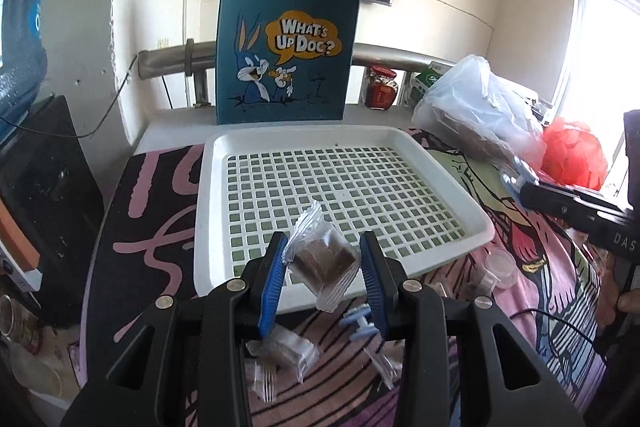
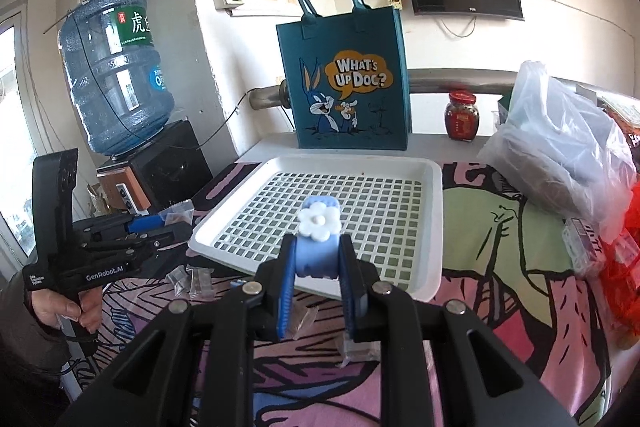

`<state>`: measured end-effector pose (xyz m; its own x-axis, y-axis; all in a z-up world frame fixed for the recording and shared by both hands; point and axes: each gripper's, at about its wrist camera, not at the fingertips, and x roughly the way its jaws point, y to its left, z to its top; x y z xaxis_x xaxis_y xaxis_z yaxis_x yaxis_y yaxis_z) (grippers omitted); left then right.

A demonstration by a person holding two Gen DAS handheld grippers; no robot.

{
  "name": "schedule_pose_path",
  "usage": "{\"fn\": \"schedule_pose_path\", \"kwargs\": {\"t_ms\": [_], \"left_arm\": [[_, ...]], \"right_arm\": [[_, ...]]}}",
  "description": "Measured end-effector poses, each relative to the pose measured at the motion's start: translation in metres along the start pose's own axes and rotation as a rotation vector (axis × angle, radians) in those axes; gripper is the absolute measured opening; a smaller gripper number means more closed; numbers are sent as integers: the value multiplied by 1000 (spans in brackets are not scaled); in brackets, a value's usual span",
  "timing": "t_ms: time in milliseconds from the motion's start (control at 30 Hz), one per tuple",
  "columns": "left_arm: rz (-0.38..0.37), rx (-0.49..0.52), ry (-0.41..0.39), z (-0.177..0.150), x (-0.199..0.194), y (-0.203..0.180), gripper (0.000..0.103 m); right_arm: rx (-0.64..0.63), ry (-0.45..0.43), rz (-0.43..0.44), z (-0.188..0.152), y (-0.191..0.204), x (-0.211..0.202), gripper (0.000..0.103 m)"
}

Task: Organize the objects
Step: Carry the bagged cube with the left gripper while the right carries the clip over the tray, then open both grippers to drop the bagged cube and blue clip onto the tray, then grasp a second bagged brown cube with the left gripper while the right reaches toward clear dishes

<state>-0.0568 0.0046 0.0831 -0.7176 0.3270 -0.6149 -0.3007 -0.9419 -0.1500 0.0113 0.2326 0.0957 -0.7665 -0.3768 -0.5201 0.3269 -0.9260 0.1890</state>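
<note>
Left wrist view: my left gripper (image 1: 323, 269) has its blue-padded jaws partly closed on a clear plastic packet holding a brown block (image 1: 322, 259), carried above the near edge of the white plastic tray with a square-grid floor (image 1: 248, 141). The tray floor looks bare; I see nothing deposited in it. On the patterned pink-and-black cloth (image 1: 156, 211) below the gripper lie another clear packet with brown contents (image 1: 285, 351), a clear sachet holding a small fork (image 1: 266, 381), and a small pale-blue dumbbell-shaped piece (image 1: 362, 323). Near the tray's right corner sits a small clear lidded cup (image 1: 500, 265). My right gripper's body shows at the right edge.

Right wrist view: my right gripper (image 2: 319, 267) is closed snugly on a pale-blue band bearing a white flower ornament (image 2: 318, 247), held over the tray's near edge. Several small clear sachets (image 2: 192, 279) lie on the cloth to the left, near the left gripper. A teal felt tote bag with a cartoon rabbit (image 2: 348, 83) stands upright behind the tray.

Assessment: the task appears at an early stage. Two items are in hand and none placed; in my judgement both still need setting into the tray, and the loose packets, sachets and cup remain to be collected.
</note>
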Motion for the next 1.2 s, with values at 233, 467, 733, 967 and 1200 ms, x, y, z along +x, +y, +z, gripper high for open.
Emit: {"fn": "schedule_pose_path", "kwargs": {"t_ms": [233,467,733,967,1200], "left_arm": [[49,-86,134,-8,72,14,36],[76,-86,146,-12,81,7,52],[7,-142,-48,7,-2,26,86],[82,-153,-130,-18,-53,46,102],[151,-119,61,-62,-21,49,102]], "right_arm": [[103,197,-79,-9,-32,92,20],[102,294,-141,-19,-40,127,23],[138,94,-78,-4,-40,55,48],[135,-152,-129,-10,-48,-44,69],[173,-21,-214,-43,-71,-37,69]]}}
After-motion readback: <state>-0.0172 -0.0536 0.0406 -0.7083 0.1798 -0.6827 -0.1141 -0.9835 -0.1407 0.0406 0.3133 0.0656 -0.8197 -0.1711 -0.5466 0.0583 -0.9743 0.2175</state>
